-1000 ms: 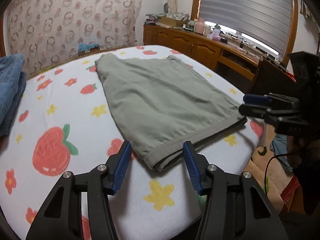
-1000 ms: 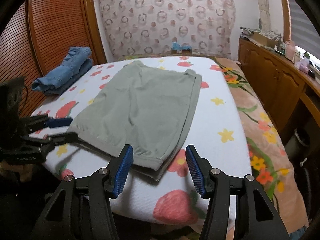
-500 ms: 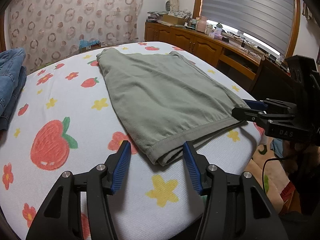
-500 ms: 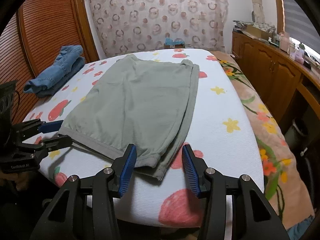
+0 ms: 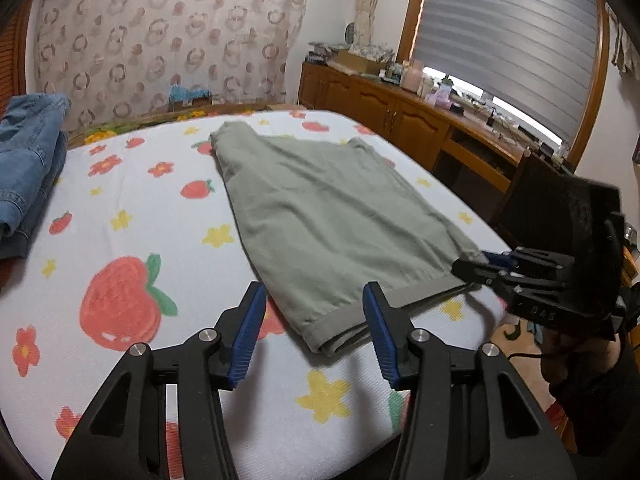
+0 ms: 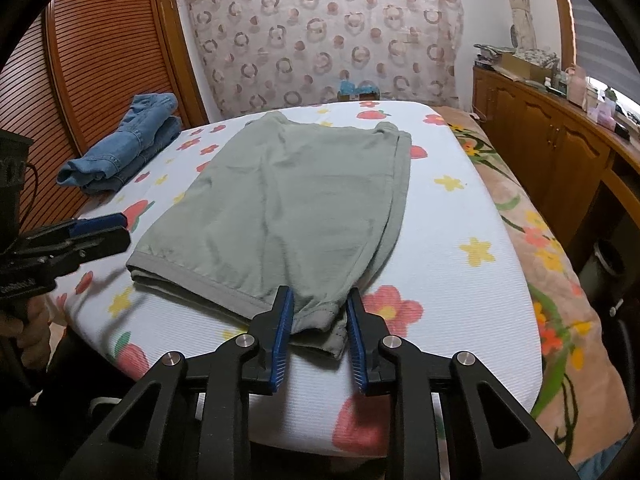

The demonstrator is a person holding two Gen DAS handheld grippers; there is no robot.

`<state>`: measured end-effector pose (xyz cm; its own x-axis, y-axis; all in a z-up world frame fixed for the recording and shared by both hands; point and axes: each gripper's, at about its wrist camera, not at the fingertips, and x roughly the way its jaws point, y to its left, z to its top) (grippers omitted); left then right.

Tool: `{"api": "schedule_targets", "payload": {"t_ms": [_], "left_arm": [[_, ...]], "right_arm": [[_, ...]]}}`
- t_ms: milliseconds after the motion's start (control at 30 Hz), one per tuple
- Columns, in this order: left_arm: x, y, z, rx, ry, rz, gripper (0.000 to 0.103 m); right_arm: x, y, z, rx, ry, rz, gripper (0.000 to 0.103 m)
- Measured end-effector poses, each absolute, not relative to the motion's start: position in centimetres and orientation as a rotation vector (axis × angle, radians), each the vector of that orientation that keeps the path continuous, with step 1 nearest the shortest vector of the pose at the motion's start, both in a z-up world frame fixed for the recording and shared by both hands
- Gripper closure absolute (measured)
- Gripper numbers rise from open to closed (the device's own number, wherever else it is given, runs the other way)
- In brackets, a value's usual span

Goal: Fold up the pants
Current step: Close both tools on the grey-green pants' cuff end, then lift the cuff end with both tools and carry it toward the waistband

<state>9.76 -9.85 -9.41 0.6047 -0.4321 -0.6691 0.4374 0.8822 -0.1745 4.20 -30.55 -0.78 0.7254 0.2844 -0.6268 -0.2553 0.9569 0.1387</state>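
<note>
Straddling hem corners of the green pants [image 6: 288, 204], both jaws are held released: right gripper [image 6: 318, 326] narrower, left gripper [image 5: 316, 330] wide, seemingly for a fold-over lift.

Place: home bedroom | bed [image 6: 460, 280] wearing a fruit-and-flower sheet | patterned curtain [image 6: 320, 40] hanging behind | wooden cabinets [image 6: 552, 140] lining the wall | folded jeans [image 6: 124, 144] lying on the sheet

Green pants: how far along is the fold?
Done: green pants lie flat on the bed, legs stacked. In hand: right gripper straddles one hem corner, jaws open; left gripper is open at the other. Left: grip and fold across.
</note>
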Motion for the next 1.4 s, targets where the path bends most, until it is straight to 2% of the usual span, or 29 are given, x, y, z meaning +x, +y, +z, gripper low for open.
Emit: {"api": "schedule_targets", "payload": {"t_ms": [233,300,400,467,533,600,767,1133,1400], "left_arm": [[10.2,-10.1,-11.2,0.009,0.836,-0.475,0.055],[10.1,-10.5,-11.3,0.021,0.83,-0.479,0.056],[10.0,-10.7,-11.2,0.004,0.839,-0.512,0.073],[10.0,-10.6,-11.2,-0.02,0.846,-0.526,0.077],[10.0,-10.3,-11.1,-0.049,0.845,-0.541,0.089],[9.9,-10.2,-10.7,-0.062,0.83,-0.549,0.091],[9.3,-8.9,-8.5,-0.166,0.766,-0.566,0.091],[7.6,-6.3,-3.6,-0.182,0.62,-0.545,0.092],[5.9,-5.0,2.1,-0.188,0.5,-0.57,0.092]], "right_arm": [[4.1,-30.4,-0.9,0.053,0.695,0.311,0.081],[4.3,-30.4,-0.9,0.064,0.7,0.326,0.087],[4.4,-30.1,-0.8,0.061,0.7,0.336,0.093],[4.6,-30.1,-0.8,0.064,0.697,0.339,0.095],[4.7,-30.0,-0.9,0.076,0.697,0.342,0.095],[4.7,-30.0,-0.8,0.089,0.69,0.351,0.096],[4.6,-29.9,0.1,0.123,0.651,0.372,0.096],[3.2,-28.5,3.6,0.125,0.542,0.45,0.096],[2.2,-27.0,8.6,0.072,0.413,0.501,0.096]]}}
